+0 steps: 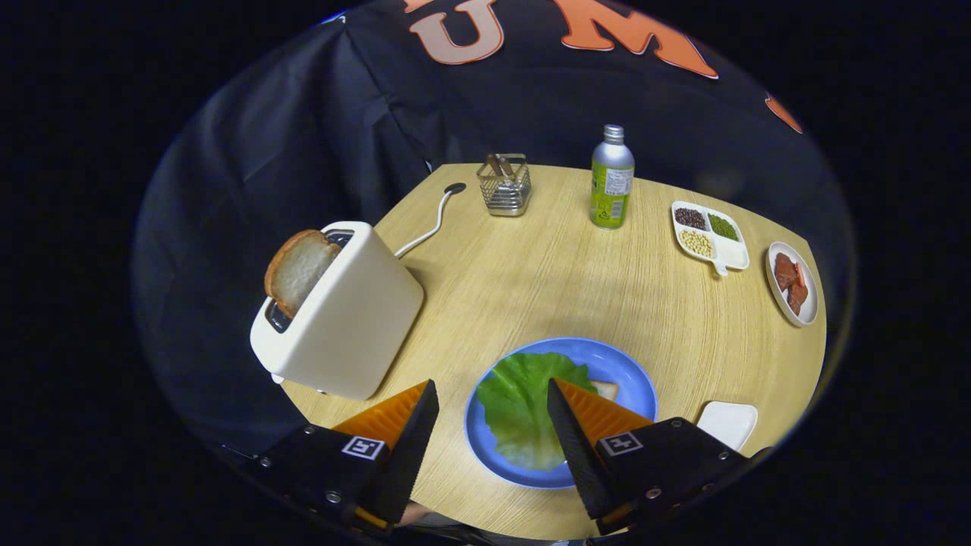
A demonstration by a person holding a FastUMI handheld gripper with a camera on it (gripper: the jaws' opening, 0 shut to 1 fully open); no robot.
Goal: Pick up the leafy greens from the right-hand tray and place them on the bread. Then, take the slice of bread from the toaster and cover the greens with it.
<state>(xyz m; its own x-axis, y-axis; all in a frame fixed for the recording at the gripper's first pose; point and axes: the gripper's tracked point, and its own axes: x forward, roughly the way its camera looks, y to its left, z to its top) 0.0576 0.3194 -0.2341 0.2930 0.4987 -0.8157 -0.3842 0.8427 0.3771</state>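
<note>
A green lettuce leaf (520, 406) lies on a slice of bread (605, 390) on the blue plate (622, 368), covering most of it; only a corner of bread shows. My gripper (493, 385) hovers above the plate's left part, open, with nothing between its fingers. To the left stands a cream toaster (349, 318) with one slice of bread (297, 269) sticking up out of its slot. The toaster is just beyond my left finger (413, 413). My right finger (569, 413) hides part of the leaf and bread.
On the round wooden table (546, 273): a wire holder (504, 186) and a green bottle (611, 180) at the back, a divided dish of beans (709, 235), a plate with red pieces (793, 282), and a white tray (728, 423) to the right of my right finger. The toaster's cord (428, 224) runs back.
</note>
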